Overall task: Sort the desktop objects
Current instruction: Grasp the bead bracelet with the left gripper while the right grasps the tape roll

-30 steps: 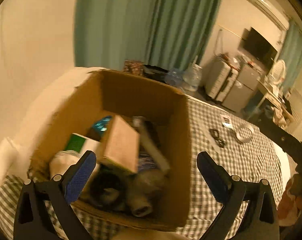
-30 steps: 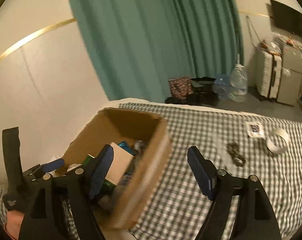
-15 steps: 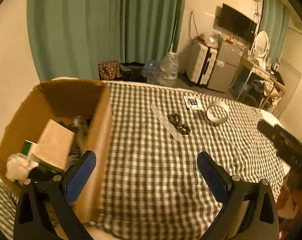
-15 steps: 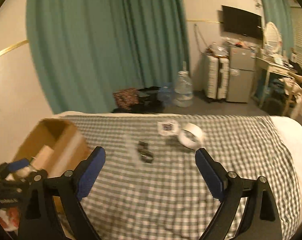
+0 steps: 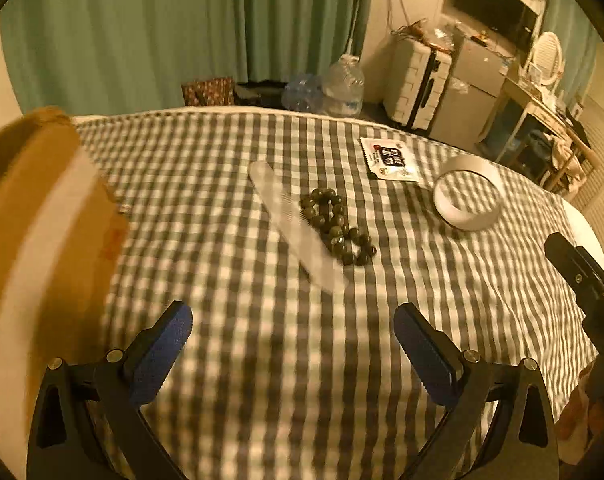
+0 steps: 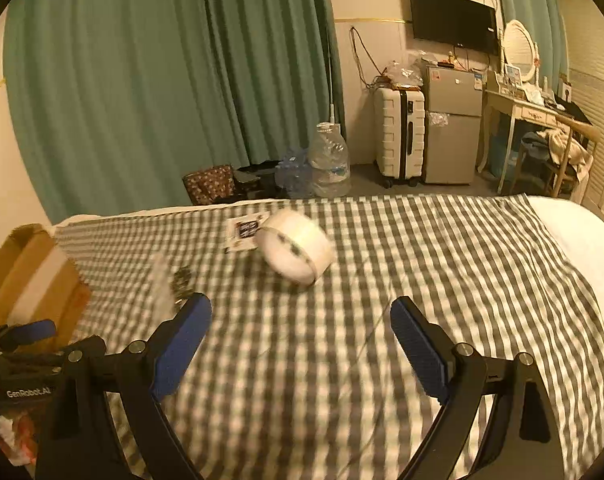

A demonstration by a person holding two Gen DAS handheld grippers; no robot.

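Both views swung right off the cardboard box (image 5: 41,248) at the bed's left edge; left gripper (image 5: 293,340) and right gripper (image 6: 300,332) hover wide open, empty, over bare checkered cloth (image 5: 261,360), short of comb (image 5: 293,224), beads (image 5: 336,226), tape roll (image 6: 295,246).

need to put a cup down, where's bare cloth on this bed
Bare cloth right of the tape roll, out to the bed's edge, and the near strip before both grippers' open jaws. Crowded mid-bed: comb, beads, packet, tape. Box blocks the left.
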